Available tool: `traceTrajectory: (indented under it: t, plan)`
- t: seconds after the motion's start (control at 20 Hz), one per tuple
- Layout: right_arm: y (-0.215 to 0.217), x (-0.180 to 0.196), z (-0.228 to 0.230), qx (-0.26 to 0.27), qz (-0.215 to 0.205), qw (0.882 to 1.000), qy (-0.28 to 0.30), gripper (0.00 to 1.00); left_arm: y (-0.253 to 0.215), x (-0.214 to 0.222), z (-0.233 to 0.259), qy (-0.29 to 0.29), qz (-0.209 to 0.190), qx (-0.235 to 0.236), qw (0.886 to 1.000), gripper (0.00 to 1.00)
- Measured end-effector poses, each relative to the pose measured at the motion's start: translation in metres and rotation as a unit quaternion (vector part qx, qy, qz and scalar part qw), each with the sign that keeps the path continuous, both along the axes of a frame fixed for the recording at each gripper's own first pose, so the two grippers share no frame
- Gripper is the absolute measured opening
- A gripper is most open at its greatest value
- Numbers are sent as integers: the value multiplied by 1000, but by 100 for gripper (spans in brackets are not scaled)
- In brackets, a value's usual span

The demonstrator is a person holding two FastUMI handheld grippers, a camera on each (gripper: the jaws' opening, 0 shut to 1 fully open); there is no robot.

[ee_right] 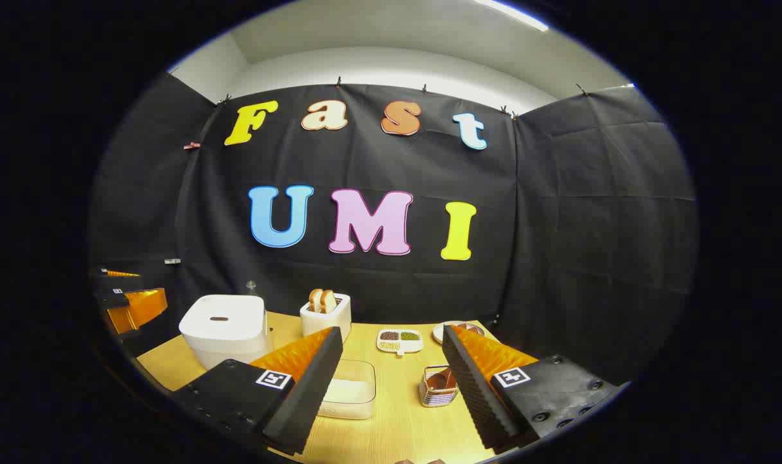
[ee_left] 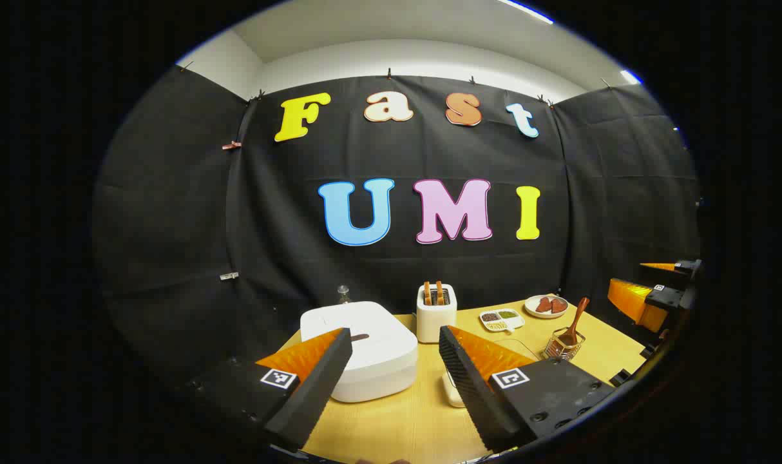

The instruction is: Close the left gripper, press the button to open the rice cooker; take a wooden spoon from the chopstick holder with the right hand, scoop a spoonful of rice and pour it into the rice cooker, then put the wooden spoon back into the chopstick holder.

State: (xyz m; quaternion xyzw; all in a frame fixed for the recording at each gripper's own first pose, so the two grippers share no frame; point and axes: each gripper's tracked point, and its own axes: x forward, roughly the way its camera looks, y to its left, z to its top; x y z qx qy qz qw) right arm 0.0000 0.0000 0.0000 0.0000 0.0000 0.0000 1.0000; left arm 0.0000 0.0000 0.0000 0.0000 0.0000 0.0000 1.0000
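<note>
The white rice cooker point(ee_left: 365, 351) sits closed on the wooden table point(ee_left: 404, 425), just ahead of my left gripper point(ee_left: 395, 341), which hovers open above the table with nothing between its fingers. A wooden spoon point(ee_left: 576, 320) stands in the wire chopstick holder point(ee_left: 563, 345) to the right. In the right gripper view the cooker point(ee_right: 225, 332) is at the left and the holder point(ee_right: 437, 386) with the spoon point(ee_right: 439, 379) sits low between the fingers of my open right gripper point(ee_right: 391, 339). A clear box of rice point(ee_right: 347, 390) lies beside the holder.
A white toaster point(ee_left: 436, 309) with bread stands behind the cooker. A divided dish of beans point(ee_left: 502, 318) and a plate point(ee_left: 546, 305) with brown pieces lie at the back right. A small glass bottle point(ee_left: 344, 294) stands behind the cooker. Black cloth walls the booth.
</note>
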Motion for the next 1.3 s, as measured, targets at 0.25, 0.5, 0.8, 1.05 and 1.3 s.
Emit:
traceTrajectory:
  t: [0.25,0.5,0.8,1.05,1.3]
  plan:
    - [-6,1,2,5,-6,1000,0,98,-6,-2,-2,2,-13,-2,1000,94]
    - [-9,-1,12,-3,-20,1000,-8,98,1,-5,-10,8,-19,-16,1000,94]
    - [-3,1,19,-6,-16,1000,-15,98,20,-4,-15,13,-5,-30,999,94]
    - [-1,19,11,-8,-2,1000,-6,98,30,11,-12,23,20,-33,999,94]
    - [-5,42,6,-3,9,1000,1,98,40,37,-2,28,36,-25,999,94]
